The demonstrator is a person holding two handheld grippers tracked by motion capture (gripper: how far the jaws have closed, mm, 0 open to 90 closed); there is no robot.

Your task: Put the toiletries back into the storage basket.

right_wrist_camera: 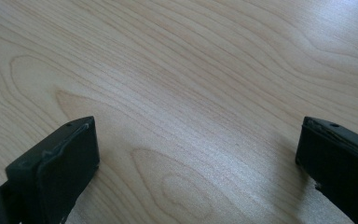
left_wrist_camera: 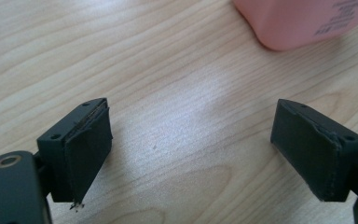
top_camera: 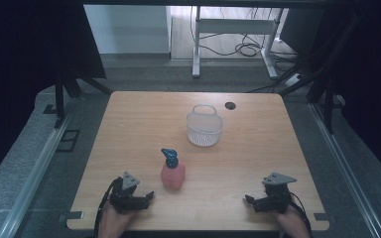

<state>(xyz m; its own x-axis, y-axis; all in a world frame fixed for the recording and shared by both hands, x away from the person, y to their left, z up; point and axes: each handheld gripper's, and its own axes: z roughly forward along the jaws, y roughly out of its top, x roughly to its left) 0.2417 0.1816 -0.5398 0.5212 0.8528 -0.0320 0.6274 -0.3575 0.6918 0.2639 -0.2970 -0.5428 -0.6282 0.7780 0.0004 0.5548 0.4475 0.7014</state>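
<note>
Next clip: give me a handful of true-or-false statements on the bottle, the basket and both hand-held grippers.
1. The pink plastic bottle with a blue pump top stands upright on the wooden table. True.
2. The bottle sits inside the white mesh basket. False: it stands apart, nearer the person.
3. The left hand-held gripper clamps the bottle. False: its jaws are open on nothing.
4. The right hand-held gripper is open with nothing in it. True.

A pink bottle (top_camera: pixel 172 173) stands upright between two claws, nearer the left claw (top_camera: pixel 149 197).
</note>
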